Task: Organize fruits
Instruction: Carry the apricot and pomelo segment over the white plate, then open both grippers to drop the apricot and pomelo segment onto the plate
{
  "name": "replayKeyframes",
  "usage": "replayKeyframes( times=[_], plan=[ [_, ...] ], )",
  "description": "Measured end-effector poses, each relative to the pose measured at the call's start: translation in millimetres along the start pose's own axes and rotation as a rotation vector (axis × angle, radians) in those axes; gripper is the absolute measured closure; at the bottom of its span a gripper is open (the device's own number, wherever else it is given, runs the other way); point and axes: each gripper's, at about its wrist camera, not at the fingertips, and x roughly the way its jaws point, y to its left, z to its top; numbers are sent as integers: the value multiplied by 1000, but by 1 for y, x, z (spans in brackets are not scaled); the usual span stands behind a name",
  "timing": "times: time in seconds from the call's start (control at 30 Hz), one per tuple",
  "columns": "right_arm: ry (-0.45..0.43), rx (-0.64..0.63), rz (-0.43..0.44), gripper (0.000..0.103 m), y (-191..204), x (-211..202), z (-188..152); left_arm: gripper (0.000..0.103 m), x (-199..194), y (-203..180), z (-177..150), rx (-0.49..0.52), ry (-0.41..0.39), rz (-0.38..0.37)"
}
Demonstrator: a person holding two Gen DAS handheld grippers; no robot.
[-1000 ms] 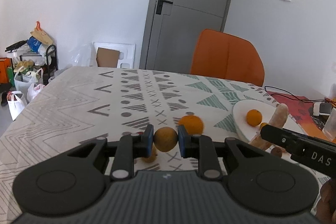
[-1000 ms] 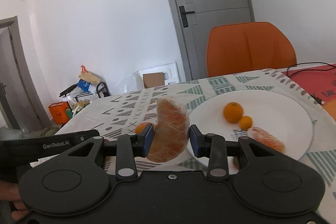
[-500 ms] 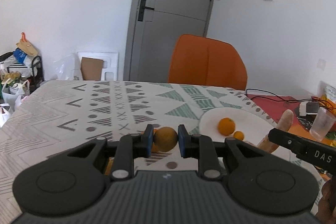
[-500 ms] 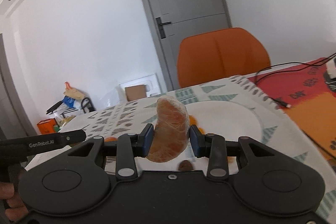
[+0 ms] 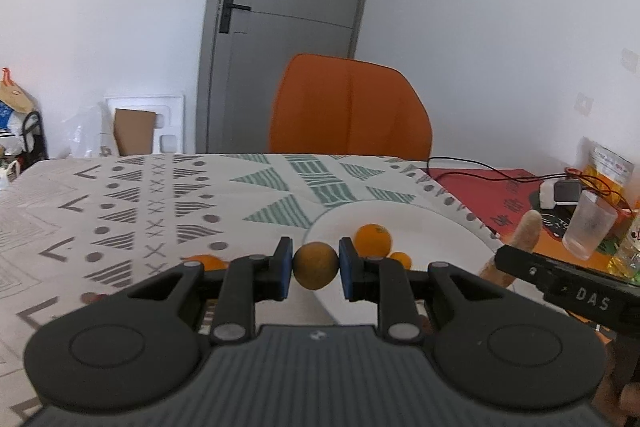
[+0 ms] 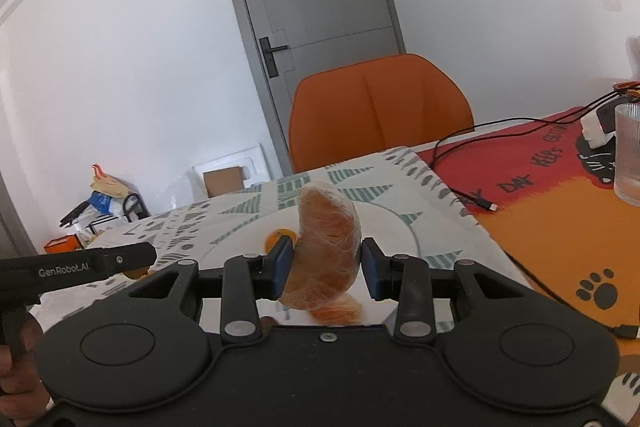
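My left gripper is shut on a small round brownish-yellow fruit, held above the near left rim of the white plate. On the plate lie an orange and a smaller orange fruit. My right gripper is shut on a peeled orange segment piece, held over the same plate, where one orange shows. Another peeled piece lies below the held one. A loose orange sits on the tablecloth left of the plate.
An orange chair stands behind the table. A red and orange mat with a black cable, a charger and a clear glass lies right of the plate. The right gripper's body shows at the left view's right edge.
Both grippers have swung rightward with their fruit held. The plate has come in front of the left gripper and nearly under the right one; the mat and glass have come into the right wrist view.
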Motion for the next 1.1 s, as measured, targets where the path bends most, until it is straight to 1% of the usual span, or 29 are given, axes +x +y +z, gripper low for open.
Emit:
replayKeyframes(
  times=[0.3,0.47,0.53,0.57,0.6,0.77,0.83,0.87,0.9,1.0,1.1],
  plan=[
    [16,-28,-56,67,-12,16,9,80,25,-15,4,22,26,-37],
    [58,-70,-86,67,-12,27,9,80,39,-20,3,30,50,-56],
    [73,-89,-73,64,-10,33,8,78,42,-21,3,37,54,-67],
    [57,-93,-56,60,-9,34,7,77,43,-22,3,45,51,-64],
    [46,-97,-59,56,-7,34,7,77,43,-22,3,50,51,-60],
    [50,-83,-42,56,-7,35,8,76,44,-11,5,30,71,-42],
    [46,-83,-41,56,-6,33,8,71,40,-5,6,22,67,-28],
    [44,-82,-40,56,-4,32,9,66,39,-2,7,19,65,-23],
    [43,-82,-36,56,-3,31,9,65,36,1,7,17,61,-17],
    [41,-85,-25,56,1,29,9,54,28,10,8,10,49,0],
    [45,-79,-14,56,5,28,10,46,20,20,8,-2,45,18]
  ],
)
